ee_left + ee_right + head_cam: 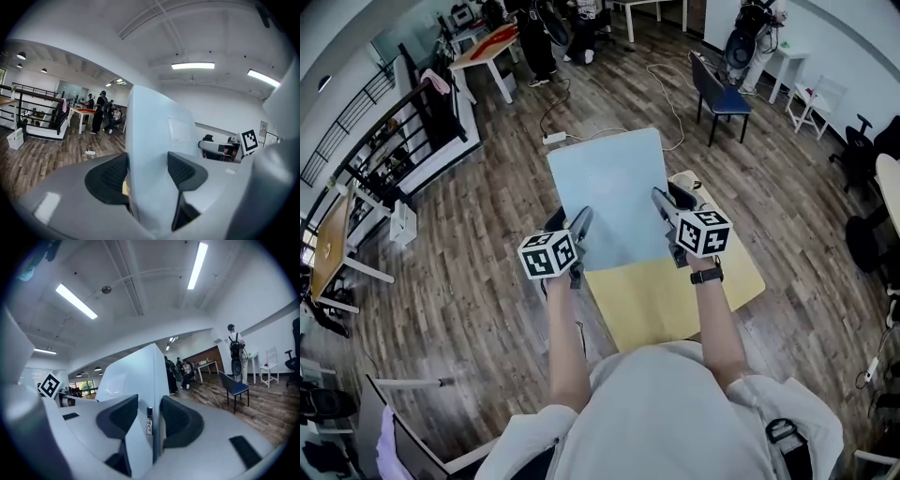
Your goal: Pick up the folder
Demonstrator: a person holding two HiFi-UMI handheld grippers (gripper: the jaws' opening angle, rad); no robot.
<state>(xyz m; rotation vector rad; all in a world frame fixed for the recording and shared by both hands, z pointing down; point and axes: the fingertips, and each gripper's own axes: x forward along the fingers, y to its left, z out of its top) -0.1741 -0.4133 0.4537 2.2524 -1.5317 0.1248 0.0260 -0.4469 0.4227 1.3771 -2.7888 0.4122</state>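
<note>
Folder [609, 192] is up off the yellow table [656, 300] and held out front between both tools, so the pick-up looks all but done. Left gripper [579, 223] clamps its left edge, right gripper [663, 202] its right, jaws partly closed with pads pressing the cover. Next move calls for matched, level hands, or it twists.
</note>
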